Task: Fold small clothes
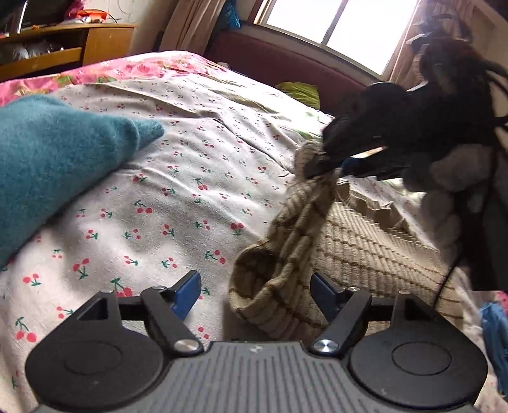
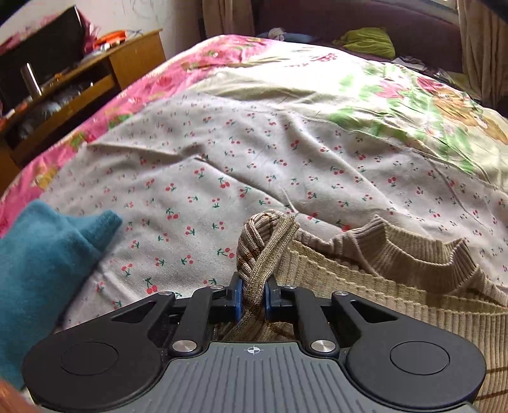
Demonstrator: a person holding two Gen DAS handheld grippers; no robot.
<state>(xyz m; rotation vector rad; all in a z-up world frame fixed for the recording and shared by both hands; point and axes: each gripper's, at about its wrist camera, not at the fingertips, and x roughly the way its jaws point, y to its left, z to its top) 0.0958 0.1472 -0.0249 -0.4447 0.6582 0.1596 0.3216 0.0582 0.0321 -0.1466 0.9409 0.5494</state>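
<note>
Right wrist view shows the right gripper (image 2: 254, 297) pinching a bunched sleeve of the beige ribbed striped sweater (image 2: 397, 286), unfolded on the cherry-print bedsheet (image 2: 254, 165); left gripper (image 1: 255, 294) spread, empty; folding barely begun.

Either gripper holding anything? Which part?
Right gripper pinches the beige striped sweater by a bunched sleeve. Left gripper is open, holding nothing.

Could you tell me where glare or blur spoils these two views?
Left wrist view: the window is blown out white, and the right gripper pinching the beige sweater is dark and motion-smeared. Right wrist view: evenly lit, fisheye-curved bed, slightly soft edges.
</note>
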